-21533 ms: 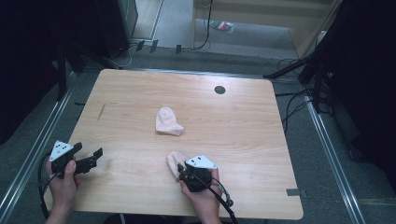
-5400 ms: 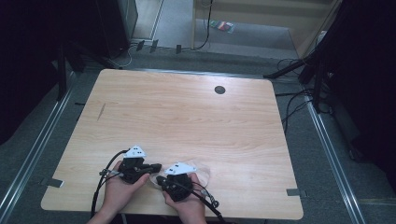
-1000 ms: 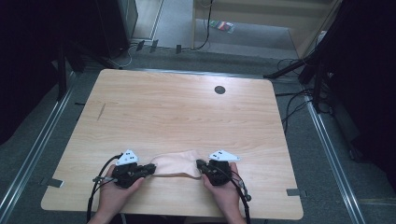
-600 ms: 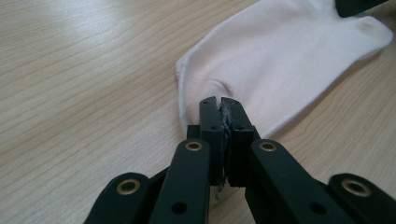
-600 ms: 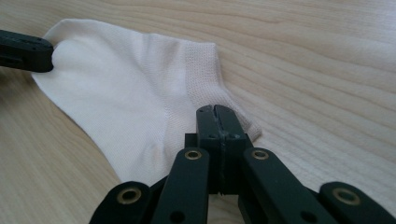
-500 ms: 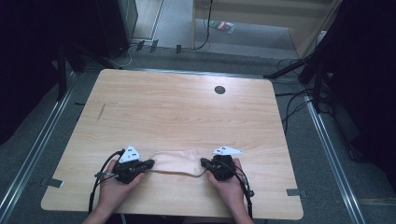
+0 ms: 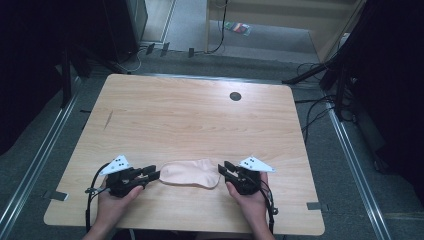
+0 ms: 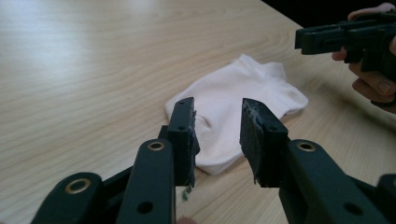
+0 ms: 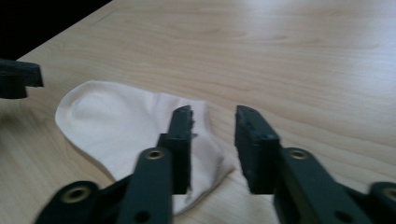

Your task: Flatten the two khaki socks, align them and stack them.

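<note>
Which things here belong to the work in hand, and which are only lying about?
Belonging to the work:
- pale pink fabric sock, lying flat on the table
- left gripper, jaws just opened, nothing between them
- right gripper, jaws just opened, nothing between them

Only lying about:
- light wooden table with round black hole
- black cables on the floor

Both jaws off the sock (image 7: 191,174).
</note>
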Motion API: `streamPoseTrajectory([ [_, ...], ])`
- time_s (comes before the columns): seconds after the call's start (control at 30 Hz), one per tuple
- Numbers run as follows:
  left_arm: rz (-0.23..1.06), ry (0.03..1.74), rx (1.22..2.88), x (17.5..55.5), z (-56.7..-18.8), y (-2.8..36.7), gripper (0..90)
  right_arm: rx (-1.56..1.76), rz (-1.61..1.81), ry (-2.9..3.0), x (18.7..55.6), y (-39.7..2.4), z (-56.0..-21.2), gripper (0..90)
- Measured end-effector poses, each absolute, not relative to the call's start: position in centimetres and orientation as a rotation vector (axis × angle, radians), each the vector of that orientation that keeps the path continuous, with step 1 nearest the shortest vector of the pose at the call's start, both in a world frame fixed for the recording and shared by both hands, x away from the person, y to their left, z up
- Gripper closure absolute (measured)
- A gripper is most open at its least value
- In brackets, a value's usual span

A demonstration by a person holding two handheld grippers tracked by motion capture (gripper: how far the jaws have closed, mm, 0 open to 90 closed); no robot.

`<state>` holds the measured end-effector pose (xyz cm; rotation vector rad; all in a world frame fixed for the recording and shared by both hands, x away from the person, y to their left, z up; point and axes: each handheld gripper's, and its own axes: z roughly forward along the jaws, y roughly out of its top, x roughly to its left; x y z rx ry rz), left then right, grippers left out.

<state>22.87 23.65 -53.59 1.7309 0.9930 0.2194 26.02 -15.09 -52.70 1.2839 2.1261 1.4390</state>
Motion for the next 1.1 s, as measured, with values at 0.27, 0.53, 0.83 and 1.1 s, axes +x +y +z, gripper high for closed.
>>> streamPoseTrajectory([
  [0.27,0.322,1.081,1.620,22.3,-53.0,26.9,33.6,1.335,1.419,2.012,25.8,-18.5,-52.2,24.2],
  [0.53,0.428,1.170,1.567,21.4,-53.1,29.6,11.8,1.396,1.371,1.919,25.2,-21.5,-52.2,13.8],
  [0.83,0.508,1.274,1.547,20.5,-53.6,33.4,10.3,1.412,1.342,1.883,24.2,-24.7,-52.6,13.8],
  [1.1,0.577,1.345,1.563,19.8,-54.3,36.1,10.3,1.459,1.288,1.849,23.4,-28.0,-53.2,13.8],
])
